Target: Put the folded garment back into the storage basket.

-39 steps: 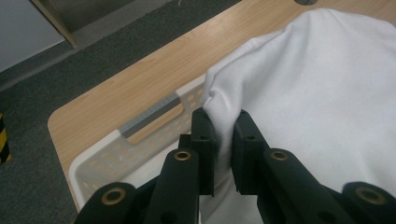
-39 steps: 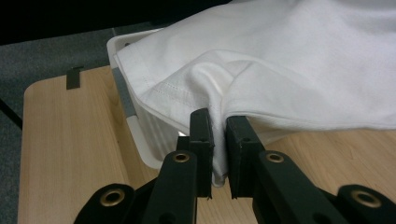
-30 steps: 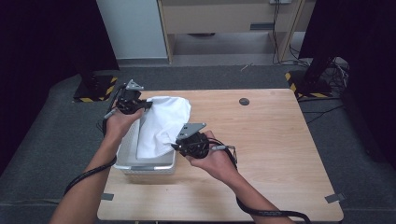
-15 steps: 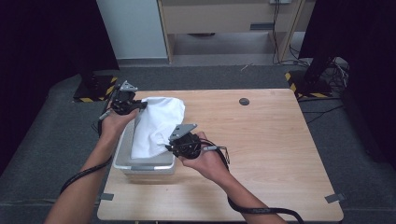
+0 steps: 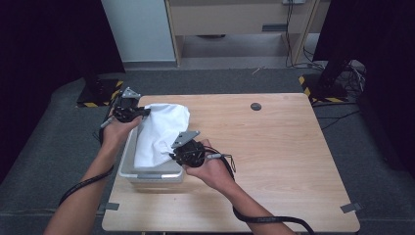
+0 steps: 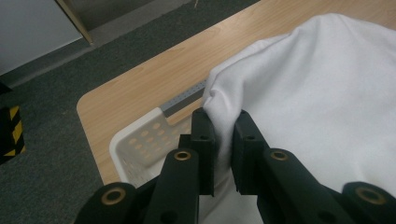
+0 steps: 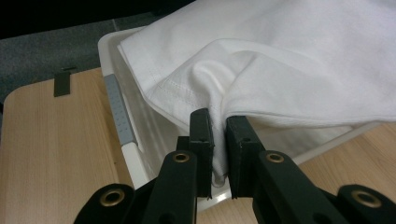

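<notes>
Cloth is the thing in hand: a white cloth (image 5: 161, 132) hangs stretched between the two grippers, and most of it lies over and inside the pale plastic basket (image 5: 128, 161) that stands at the left side of the table (image 5: 274, 161). The left hand-held gripper (image 5: 139, 112) pinches one edge of the cloth at the far end of the basket, its jaws pressed together on the fabric, and the right hand-held gripper (image 5: 175, 155) pinches another edge at the near right rim in the same way. So the long axis of the cloth runs from far left to near right (roughly along the basket), and the basket lies directly below it; I judge that the coming move is downward.
</notes>
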`<state>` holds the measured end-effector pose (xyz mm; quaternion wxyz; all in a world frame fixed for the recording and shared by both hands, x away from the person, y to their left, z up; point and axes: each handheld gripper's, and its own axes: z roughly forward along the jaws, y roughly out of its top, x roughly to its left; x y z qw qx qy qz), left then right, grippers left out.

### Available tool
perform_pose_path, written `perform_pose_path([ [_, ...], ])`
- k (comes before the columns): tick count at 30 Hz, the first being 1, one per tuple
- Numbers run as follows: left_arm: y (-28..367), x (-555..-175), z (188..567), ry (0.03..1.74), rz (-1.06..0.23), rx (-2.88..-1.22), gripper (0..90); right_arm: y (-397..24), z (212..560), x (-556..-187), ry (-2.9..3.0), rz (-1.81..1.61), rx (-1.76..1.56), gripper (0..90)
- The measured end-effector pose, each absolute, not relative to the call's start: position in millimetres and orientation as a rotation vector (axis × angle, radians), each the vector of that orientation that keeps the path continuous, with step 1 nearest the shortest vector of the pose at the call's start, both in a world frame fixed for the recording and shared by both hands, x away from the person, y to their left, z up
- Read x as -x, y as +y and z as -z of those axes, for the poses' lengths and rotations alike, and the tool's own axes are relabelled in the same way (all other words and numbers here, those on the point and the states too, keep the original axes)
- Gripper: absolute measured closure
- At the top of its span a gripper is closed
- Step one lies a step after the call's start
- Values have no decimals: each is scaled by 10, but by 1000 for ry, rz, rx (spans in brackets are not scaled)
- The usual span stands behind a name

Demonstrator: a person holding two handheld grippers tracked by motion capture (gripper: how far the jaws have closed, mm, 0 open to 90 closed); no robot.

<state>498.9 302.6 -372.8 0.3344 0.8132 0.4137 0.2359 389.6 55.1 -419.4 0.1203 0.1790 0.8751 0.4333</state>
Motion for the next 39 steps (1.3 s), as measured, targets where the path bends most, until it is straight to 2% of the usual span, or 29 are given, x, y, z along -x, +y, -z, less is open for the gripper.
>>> perform_pose_path([
  [33,3252,-5050,4135,1150,-546,-2133,808,790,4449,-3978,2606,-1227,-545,814],
  [34,3257,-5087,4193,1182,-521,-2137,682,785,4498,-3992,2620,-1213,-557,658],
  [35,3257,-5087,4193,1182,-521,-2137,540,785,4498,-3992,2620,-1213,-557,658],
  [36,3251,-5081,4197,1197,-553,-2131,540,775,4513,-3986,2625,-1200,-581,530],
  [37,3245,-5058,4184,1196,-601,-2119,430,759,4517,-3969,2630,-1178,-583,458],
  [38,3237,-5036,4171,1194,-599,-2106,334,705,4492,-3915,2615,-1176,-555,347],
  [39,3228,-5017,4159,1186,-597,-2106,334,705,4492,-3915,2615,-1176,-555,347],
])
